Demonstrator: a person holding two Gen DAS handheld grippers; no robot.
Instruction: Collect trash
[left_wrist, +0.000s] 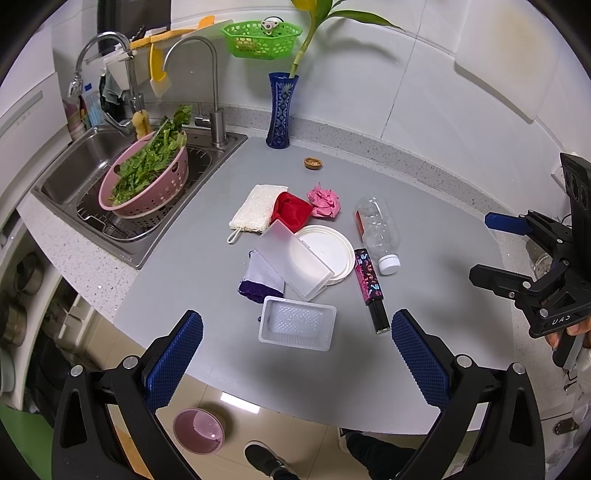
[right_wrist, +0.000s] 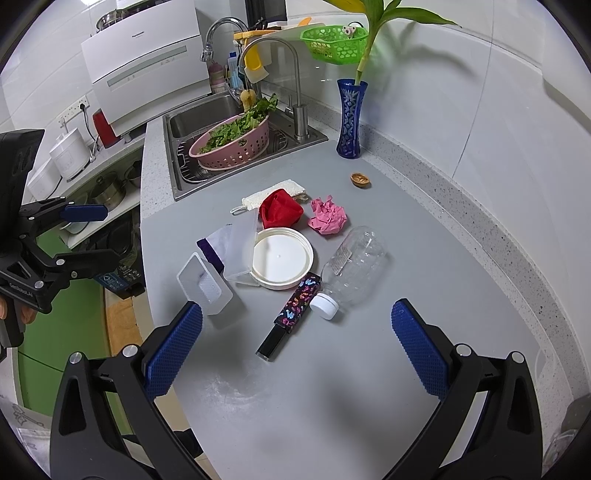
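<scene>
Trash lies in the middle of the grey counter: a small clear plastic tray (left_wrist: 296, 323) (right_wrist: 204, 282), a white rectangular lid (left_wrist: 294, 260) leaning on a round white lid (left_wrist: 330, 251) (right_wrist: 281, 258), a lying clear bottle (left_wrist: 377, 232) (right_wrist: 351, 270), a patterned dark tube (left_wrist: 370, 290) (right_wrist: 292, 310), a pink crumpled paper (left_wrist: 325, 202) (right_wrist: 328, 219), a red cloth (left_wrist: 291, 211) (right_wrist: 279, 212), a purple-white wrapper (left_wrist: 261, 277). My left gripper (left_wrist: 296, 360) is open just before the clear tray. My right gripper (right_wrist: 296, 360) is open, short of the tube and bottle.
A sink (left_wrist: 85, 162) with a pink colander of greens (left_wrist: 147, 181) sits at the left. A blue vase (left_wrist: 281, 110) and a nutshell (left_wrist: 313, 163) stand at the back. A white scrub pad (left_wrist: 255, 208) lies by the red cloth. A pink bin (left_wrist: 198, 430) stands on the floor.
</scene>
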